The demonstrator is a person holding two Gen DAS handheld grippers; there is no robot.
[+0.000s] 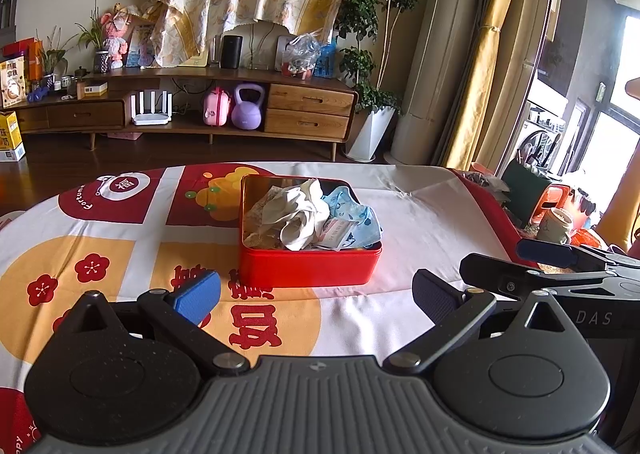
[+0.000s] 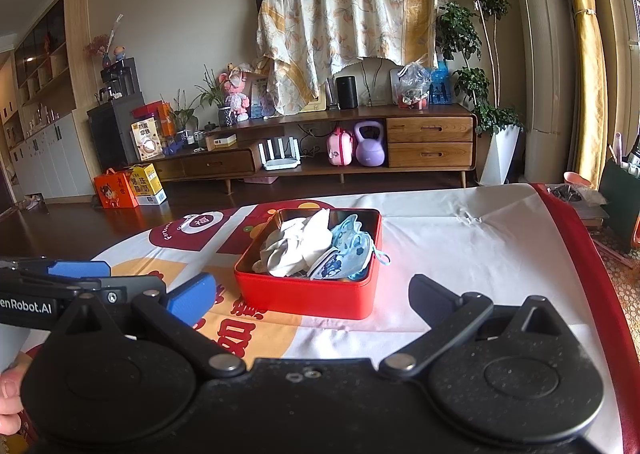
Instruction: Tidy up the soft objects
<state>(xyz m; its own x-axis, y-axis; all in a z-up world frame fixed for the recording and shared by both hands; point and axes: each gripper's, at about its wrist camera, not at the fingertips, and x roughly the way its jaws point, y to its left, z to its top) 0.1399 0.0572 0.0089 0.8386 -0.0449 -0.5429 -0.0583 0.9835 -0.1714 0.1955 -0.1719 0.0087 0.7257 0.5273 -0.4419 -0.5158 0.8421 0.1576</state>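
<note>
Red tin (image 1: 308,268) sits upright on the tablecloth (image 1: 420,214), holding crumpled white cloth (image 1: 298,214) and blue patterned cloth (image 1: 352,214). Left gripper (image 1: 316,294) and right gripper (image 2: 312,298): jaws wide, empty.

Both wrist views look low across the worktop (image 1: 420,206) toward the red tin (image 1: 308,266), near it. Left view sits left of the tin's front, right view right; both share the TV cabinet (image 2: 400,142) behind.

Glossy red metal tin (image 1: 308,266) — crumpled soft cloths (image 1: 298,214)
</note>
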